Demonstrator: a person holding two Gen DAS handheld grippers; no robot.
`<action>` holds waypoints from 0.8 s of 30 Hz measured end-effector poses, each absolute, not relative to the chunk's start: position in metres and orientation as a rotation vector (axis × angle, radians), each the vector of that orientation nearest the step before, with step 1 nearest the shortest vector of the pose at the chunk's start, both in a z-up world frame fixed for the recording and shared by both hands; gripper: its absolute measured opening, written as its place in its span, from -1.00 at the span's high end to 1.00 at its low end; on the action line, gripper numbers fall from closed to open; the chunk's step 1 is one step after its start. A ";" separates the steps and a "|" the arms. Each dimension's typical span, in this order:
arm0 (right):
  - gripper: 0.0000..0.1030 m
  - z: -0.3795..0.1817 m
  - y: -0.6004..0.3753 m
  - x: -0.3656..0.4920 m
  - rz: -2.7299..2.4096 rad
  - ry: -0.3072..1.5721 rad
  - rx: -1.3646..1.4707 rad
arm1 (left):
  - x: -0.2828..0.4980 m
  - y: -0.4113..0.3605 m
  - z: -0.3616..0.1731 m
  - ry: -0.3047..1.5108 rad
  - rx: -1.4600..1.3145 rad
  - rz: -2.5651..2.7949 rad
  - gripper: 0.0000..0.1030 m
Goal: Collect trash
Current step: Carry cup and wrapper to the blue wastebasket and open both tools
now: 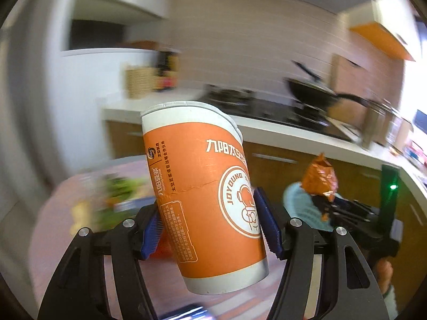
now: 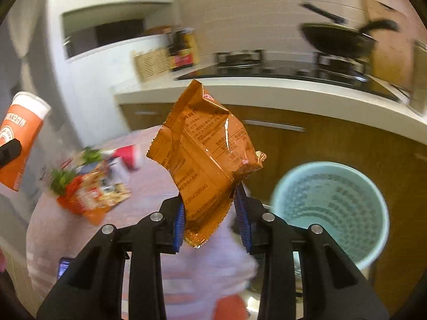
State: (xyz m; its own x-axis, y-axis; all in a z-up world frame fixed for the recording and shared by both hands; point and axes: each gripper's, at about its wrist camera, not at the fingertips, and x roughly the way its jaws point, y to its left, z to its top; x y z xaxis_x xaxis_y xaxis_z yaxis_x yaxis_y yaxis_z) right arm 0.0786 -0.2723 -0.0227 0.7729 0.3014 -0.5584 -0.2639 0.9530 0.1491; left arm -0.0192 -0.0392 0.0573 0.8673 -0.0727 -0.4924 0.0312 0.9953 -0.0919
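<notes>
Right gripper (image 2: 210, 213) pinches the wrapper (image 2: 205, 157); bin (image 2: 331, 202) sits just right of it, nearer this hand. Left gripper (image 1: 210, 226) clamps the cup (image 1: 208, 194), tilted.

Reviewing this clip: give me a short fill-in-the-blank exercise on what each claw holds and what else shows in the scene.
1. The left claw grips an orange and white paper ____.
2. The right claw pinches an orange snack wrapper by its ____ end.
3. The open light blue bin holds ____ that can be seen.
4. On the stove sits a black ____.

Missing words: cup; lower; nothing; wok
</notes>
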 end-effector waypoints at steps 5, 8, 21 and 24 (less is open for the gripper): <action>0.41 -0.049 -0.341 0.096 0.126 0.701 0.109 | 0.050 -0.122 0.047 0.637 -0.021 -0.252 -0.18; 0.41 -0.068 -0.372 0.108 0.059 0.772 0.148 | 0.089 -0.164 0.030 0.716 0.010 -0.340 -0.18; 0.01 -0.124 -0.429 0.136 -0.062 0.927 0.261 | 0.191 -0.277 -0.050 0.957 0.094 -0.506 -0.22; -0.12 -0.128 -0.433 0.136 -0.078 0.930 0.265 | 0.205 -0.293 -0.060 0.974 0.110 -0.508 -0.22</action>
